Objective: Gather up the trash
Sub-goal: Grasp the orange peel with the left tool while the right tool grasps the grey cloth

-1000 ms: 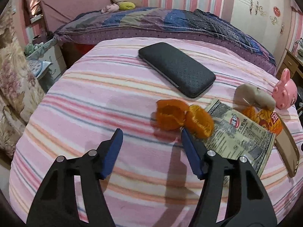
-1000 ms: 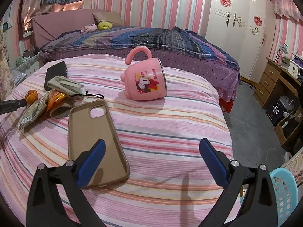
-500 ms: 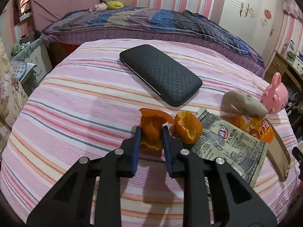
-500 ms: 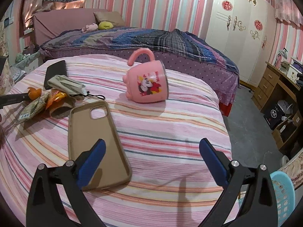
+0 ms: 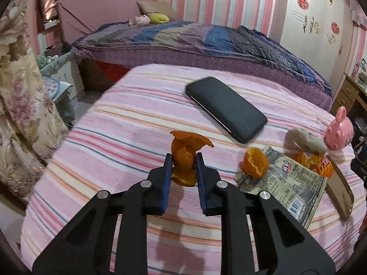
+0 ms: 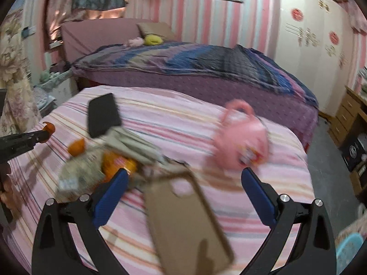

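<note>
My left gripper is shut on a piece of orange peel and holds it above the pink striped cloth. A second orange peel lies to its right on a printed snack wrapper, with an orange snack bag beyond. My right gripper is open and empty above a tan phone case. The right wrist view is blurred; it shows the wrapper, the orange bag, the second peel, and the left gripper with its peel at the far left.
A black phone lies behind the peel. A grey face mask and a pink cup sit at the right, the cup also in the right wrist view. A bed stands behind. A light blue basket is at lower right.
My left gripper closed on one orange peel and lifted it off the cloth. My right gripper moved left toward the wrapper pile, staying open.
</note>
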`<state>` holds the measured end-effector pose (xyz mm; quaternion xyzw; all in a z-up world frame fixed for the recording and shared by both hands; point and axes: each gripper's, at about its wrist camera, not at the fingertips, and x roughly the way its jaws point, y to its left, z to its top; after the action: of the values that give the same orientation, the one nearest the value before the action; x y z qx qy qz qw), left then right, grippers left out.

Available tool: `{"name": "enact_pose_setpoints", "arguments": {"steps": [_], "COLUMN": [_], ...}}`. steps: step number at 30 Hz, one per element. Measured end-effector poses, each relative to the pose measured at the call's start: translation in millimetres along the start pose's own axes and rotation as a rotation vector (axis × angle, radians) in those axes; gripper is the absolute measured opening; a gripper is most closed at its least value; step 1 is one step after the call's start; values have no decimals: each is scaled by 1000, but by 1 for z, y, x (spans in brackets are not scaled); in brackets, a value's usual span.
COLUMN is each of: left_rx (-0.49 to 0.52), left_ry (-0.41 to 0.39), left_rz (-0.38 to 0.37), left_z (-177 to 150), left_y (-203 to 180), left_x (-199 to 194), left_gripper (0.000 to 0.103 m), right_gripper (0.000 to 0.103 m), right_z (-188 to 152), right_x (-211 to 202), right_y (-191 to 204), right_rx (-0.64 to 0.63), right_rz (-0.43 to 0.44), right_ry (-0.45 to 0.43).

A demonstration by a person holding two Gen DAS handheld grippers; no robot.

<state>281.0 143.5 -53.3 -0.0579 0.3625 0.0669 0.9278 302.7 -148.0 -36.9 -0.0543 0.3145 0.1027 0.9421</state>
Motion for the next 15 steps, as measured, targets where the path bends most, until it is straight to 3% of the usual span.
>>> {"name": "enact_pose_setpoints", "arguments": {"steps": [5, 11, 13, 15], "left_rx": [-17, -37, -39, -29], "left_ry": [-24, -26, -32, -42], "left_rz": [13, 27, 22, 19], "left_z": [4, 7, 9, 9], "left_y": [12, 21, 20, 17], "left_x": [-7, -11, -15, -20], "left_gripper": [19, 19, 19, 19], "right_gripper": [94, 66, 48, 37], "right_z": [16, 22, 23, 22], "right_x": [28, 55, 59, 58], "right_y": [32, 53, 56, 54], "right_rx": [-37, -48, -56, -58], "right_rz": [50, 81, 98, 108], "right_ry": [47, 128, 142, 134]}}
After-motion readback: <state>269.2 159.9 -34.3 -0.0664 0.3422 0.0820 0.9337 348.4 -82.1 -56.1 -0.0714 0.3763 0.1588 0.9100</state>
